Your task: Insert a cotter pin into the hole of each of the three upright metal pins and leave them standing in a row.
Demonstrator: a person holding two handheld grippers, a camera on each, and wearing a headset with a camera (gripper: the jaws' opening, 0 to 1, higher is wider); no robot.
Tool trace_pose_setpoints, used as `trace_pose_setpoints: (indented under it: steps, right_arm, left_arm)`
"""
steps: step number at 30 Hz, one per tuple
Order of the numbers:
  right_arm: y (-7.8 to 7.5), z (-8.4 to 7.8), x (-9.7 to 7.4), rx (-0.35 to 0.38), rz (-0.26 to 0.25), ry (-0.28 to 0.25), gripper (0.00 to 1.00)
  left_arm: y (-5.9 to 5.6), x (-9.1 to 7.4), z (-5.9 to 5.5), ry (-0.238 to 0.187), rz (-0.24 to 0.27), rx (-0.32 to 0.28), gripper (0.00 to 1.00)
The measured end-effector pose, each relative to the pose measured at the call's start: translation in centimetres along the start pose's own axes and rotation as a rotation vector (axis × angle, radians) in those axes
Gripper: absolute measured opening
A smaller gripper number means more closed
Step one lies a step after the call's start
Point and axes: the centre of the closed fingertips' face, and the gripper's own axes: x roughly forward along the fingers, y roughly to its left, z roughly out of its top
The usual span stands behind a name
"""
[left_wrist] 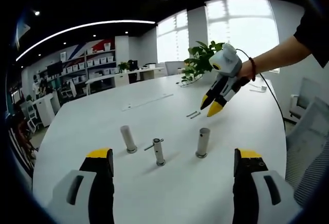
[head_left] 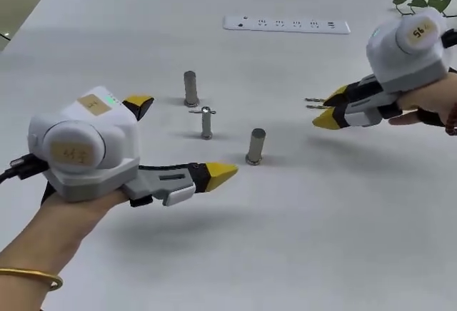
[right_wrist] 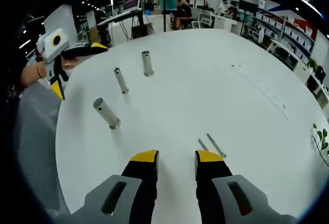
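Barely parted, empty jaws on right gripper [head_left: 323, 110], beside two thin loose metal cotter pins [head_left: 313, 100] centre right; left gripper [head_left: 180, 136] wide open, empty. Mid-frame, three grey upright metal pins [head_left: 256, 145]. Pinch one cotter level.

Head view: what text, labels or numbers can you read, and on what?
"56", as best it reads, on the tan sticker on the right gripper.
On the left gripper, the end sticker and the top sticker: too blurred to read.
On the power strip: no readable marking.
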Motion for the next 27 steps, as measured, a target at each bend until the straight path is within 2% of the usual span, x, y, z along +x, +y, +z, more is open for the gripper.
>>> trace_pose_setpoints:
  steps: [2, 4, 7, 13, 18, 22, 27]
  right_arm:
    - [-0.5, -0.3, 0.2, 0.0, -0.003, 0.014, 0.23]
    - [-1.8, -0.8, 0.7, -0.005, -0.005, 0.035, 0.23]
    - [-2.0, -0.9, 0.8, -0.005, -0.005, 0.05, 0.21]
    - [-3.4, -1.0, 1.8, 0.012, -0.022, 0.063, 0.15]
    - [-4.4, -1.7, 2.6, -0.011, -0.026, 0.099, 0.13]
    - [-4.9, -2.3, 2.8, -0.034, -0.021, 0.137, 0.11]
    - [-4.3, -2.7, 2.5, -0.065, 0.003, 0.182, 0.09]
  left_arm:
    - [0.2, -0.1, 0.1, -0.003, 0.011, 0.01, 0.97]
    - [0.3, -0.1, 0.1, -0.003, 0.014, 0.008, 0.96]
    - [0.4, -0.1, -0.1, 0.003, 0.015, 0.005, 0.96]
    - [0.7, -0.1, -0.2, 0.006, 0.024, 0.003, 0.96]
    - [1.2, -0.3, -0.3, 0.009, 0.037, 0.002, 0.95]
    - [1.3, -0.4, -0.3, 0.009, 0.036, -0.004, 0.93]
    - [1.2, -0.2, -0.6, 0.02, 0.028, 0.0, 0.92]
